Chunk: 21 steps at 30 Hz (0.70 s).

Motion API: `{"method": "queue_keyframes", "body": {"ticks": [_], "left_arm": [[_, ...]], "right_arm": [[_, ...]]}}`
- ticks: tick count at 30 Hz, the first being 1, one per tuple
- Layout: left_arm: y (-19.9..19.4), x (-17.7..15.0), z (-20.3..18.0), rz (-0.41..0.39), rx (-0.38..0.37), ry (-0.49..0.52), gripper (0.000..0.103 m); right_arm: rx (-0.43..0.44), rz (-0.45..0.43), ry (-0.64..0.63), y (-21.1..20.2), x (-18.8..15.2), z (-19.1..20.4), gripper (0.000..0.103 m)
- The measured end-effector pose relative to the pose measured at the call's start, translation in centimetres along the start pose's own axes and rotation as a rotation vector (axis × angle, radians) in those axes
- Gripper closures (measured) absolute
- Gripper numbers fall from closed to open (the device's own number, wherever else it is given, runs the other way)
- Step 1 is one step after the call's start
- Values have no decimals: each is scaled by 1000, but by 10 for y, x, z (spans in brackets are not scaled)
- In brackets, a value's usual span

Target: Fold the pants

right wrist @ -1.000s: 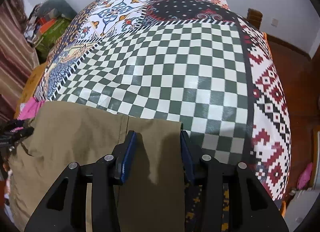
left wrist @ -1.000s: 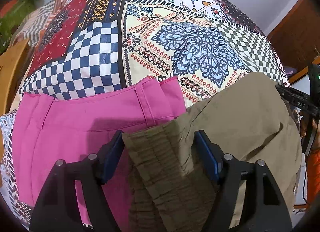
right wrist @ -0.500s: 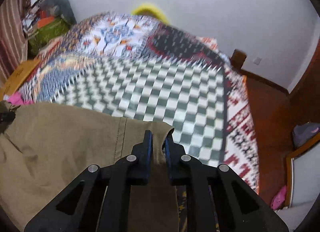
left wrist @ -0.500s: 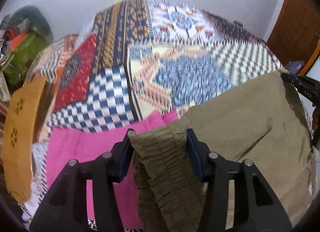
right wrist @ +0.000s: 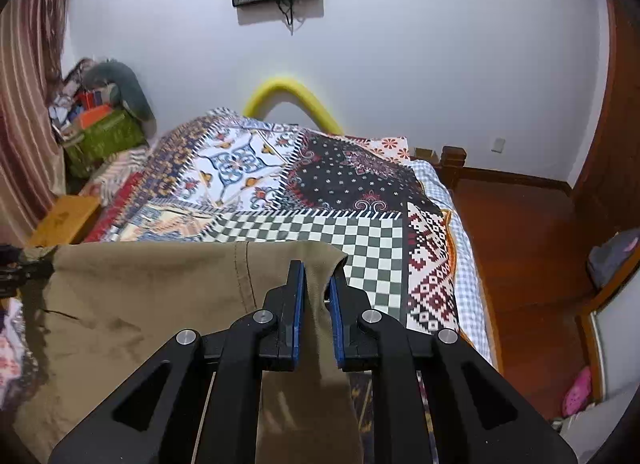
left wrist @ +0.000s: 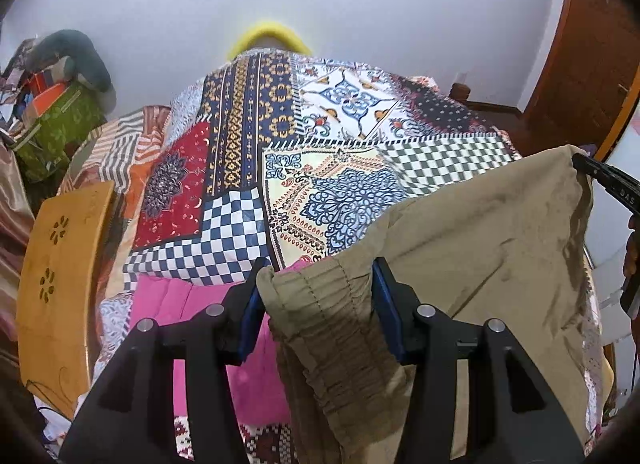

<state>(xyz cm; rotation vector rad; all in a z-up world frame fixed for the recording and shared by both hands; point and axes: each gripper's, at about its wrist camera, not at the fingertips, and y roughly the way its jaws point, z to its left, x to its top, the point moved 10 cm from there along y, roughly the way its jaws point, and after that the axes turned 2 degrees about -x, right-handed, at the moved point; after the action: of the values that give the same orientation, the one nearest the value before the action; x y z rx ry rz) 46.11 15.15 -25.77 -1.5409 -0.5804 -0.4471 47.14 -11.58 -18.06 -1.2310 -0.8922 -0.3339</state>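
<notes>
Left gripper (left wrist: 318, 296) clamps gathered waistband of khaki pants (left wrist: 480, 232); right gripper (right wrist: 316, 300) pinched shut on hem corner. Pants hang stretched between both, over near edge of patchwork bed (left wrist: 240, 168), likely to straighten before folding. Pink garment (left wrist: 188, 300) underneath, left.

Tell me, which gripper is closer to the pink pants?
Left. The left gripper holds the khaki pants right above the pink pants; the right gripper holds their far end.
</notes>
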Motion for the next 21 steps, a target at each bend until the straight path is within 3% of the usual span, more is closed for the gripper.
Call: {"method": "queue_keyframes", "body": {"ticks": [13,21], "left_arm": [[-86,-30,-20,-57,-31,24,53],[-119,-62,-30,-55,-64,22,53]], "right_arm": [[47,-70,58,-98,-19,13,92],[49,-67,64,-134,-41,21,92]]}}
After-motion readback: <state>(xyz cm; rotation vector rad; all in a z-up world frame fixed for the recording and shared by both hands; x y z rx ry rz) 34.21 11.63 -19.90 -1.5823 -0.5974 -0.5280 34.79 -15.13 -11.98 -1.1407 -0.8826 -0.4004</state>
